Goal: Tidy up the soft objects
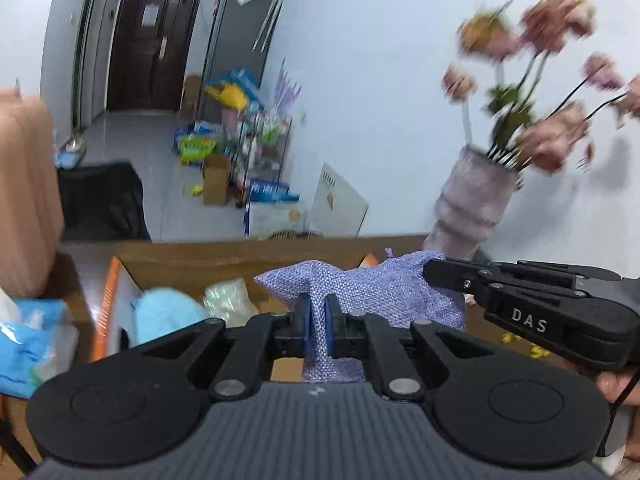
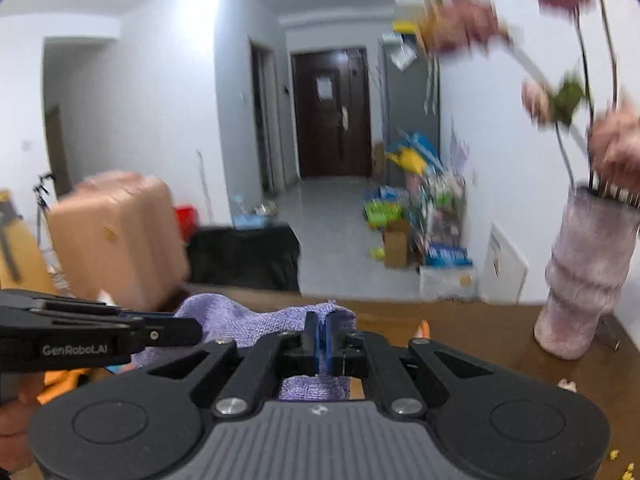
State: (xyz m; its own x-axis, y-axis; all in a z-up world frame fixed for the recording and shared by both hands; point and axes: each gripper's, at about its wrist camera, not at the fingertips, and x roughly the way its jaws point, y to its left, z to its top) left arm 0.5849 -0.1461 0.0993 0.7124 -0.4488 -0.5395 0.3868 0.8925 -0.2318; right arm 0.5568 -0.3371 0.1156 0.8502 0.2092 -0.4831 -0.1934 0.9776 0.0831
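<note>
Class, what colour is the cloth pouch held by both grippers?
The cloth pouch is lavender purple with a coarse woven texture, clearest in the left wrist view.

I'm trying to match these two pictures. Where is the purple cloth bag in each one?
Left wrist view: purple cloth bag at lower centre, pinched in the left gripper.
Right wrist view: bag at lower centre-left, pinched in the right gripper.
Shared landmark: the vase on the right.

Vase [image 2: 584, 280] blocks rt — suitcase [image 2: 116, 236] left.
</note>
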